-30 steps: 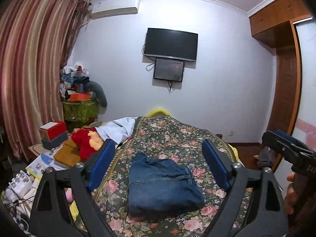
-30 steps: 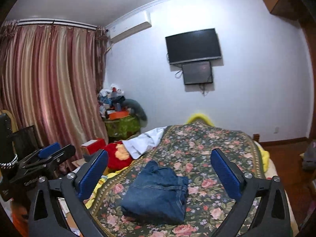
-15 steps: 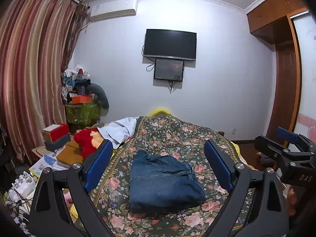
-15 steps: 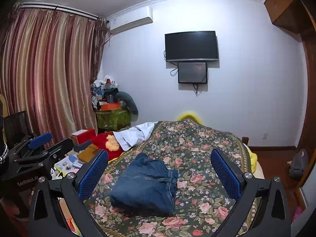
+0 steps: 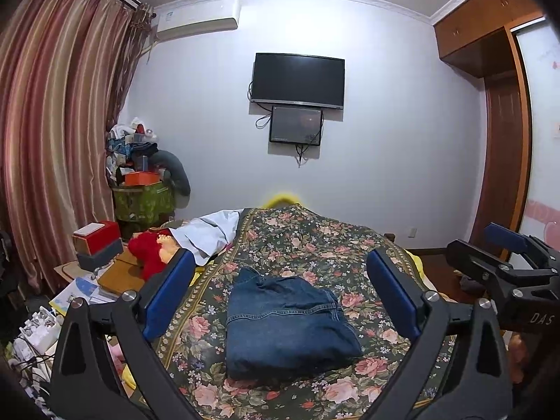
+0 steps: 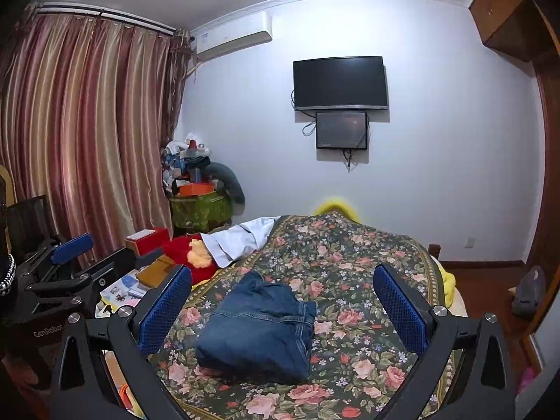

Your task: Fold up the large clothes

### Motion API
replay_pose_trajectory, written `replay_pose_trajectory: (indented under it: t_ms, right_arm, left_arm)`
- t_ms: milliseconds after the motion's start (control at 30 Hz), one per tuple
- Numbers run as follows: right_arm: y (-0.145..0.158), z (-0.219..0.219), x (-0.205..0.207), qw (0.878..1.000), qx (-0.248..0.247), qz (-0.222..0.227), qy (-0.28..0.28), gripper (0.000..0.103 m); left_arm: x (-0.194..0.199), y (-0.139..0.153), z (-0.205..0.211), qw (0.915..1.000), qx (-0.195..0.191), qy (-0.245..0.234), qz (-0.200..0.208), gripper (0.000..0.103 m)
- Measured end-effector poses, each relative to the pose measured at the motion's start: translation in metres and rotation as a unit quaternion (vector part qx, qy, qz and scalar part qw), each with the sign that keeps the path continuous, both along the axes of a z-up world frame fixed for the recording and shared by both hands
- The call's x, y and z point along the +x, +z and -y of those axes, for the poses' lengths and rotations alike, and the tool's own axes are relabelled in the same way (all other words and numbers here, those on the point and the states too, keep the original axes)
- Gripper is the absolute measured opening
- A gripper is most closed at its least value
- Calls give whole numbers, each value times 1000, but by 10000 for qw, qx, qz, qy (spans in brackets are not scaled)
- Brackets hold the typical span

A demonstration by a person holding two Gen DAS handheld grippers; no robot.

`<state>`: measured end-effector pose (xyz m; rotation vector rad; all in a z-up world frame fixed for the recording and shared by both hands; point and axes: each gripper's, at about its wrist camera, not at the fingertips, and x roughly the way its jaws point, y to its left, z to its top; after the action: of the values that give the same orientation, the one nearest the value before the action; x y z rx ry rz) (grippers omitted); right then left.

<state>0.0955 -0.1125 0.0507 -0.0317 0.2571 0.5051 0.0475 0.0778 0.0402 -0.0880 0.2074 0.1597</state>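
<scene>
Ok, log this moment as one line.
folded jeans: on floral bedspread, untouched | left hand-held gripper: open, empty, just opening | right hand-held gripper: open, empty

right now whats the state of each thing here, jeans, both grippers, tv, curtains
jeans: folded into a compact stack, lying flat on the floral bedspread, not held
left gripper: open, jaws have just been opening, nothing gripped
right gripper: open, nothing gripped
tv: screen dark
small screen: dark
curtains: drawn shut
</scene>
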Motion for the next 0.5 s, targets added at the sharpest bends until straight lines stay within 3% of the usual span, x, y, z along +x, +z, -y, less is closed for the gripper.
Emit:
replay_pose_trajectory:
  t_ms: [500]
  right_arm:
    - [5,6,-4,10000,5,60,17,103]
  left_arm:
    - [1,-4,1,10000,-18,-67,-32,101]
